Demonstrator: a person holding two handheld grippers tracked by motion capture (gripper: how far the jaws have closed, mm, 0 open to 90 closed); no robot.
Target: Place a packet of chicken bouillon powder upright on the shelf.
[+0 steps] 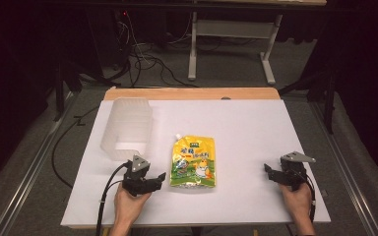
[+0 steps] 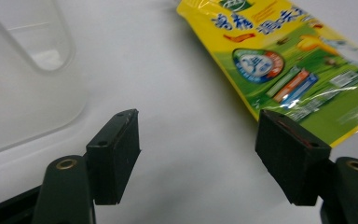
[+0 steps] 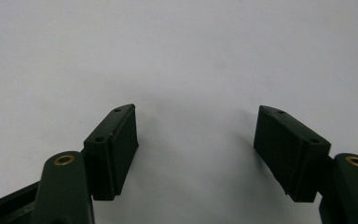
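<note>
Table: white rectangular matte tabletop with a strip of pale wood along its far edge; the surface looks smooth and bare around the things on it.
Pouch: flat yellow and green glossy plastic pouch with a small white spout at its top corner, lying near the middle of the table, nearer to the person's side. In the left gripper view the pouch has printed characters, a round blue and red badge and a cartoon picture; its film reflects the light. The characters are blurred and I cannot read them.
Container: translucent whitish plastic box with rounded corners and faint horizontal ribs, standing on the left part of the table, to the left of the pouch and apart from it. In the left gripper view the container is cut off by the left edge, and its wall is cloudy.
Left gripper: black two-jaw tool with a grey three-cornered plate, held in the left hand, between the container and the pouch, just beside the pouch's lower left corner. Its jaws stand wide apart with nothing between them; one jaw overlaps the pouch's edge in that view, and contact cannot be judged.
Right gripper: same black tool, held in the right hand near the right edge of the table, well apart from the pouch. Its jaws are spread over bare white surface.
Jaw pads: flat, rectangular, dull black blocks.
Floor: grey, with dark cables, dim and hard to make out.
</note>
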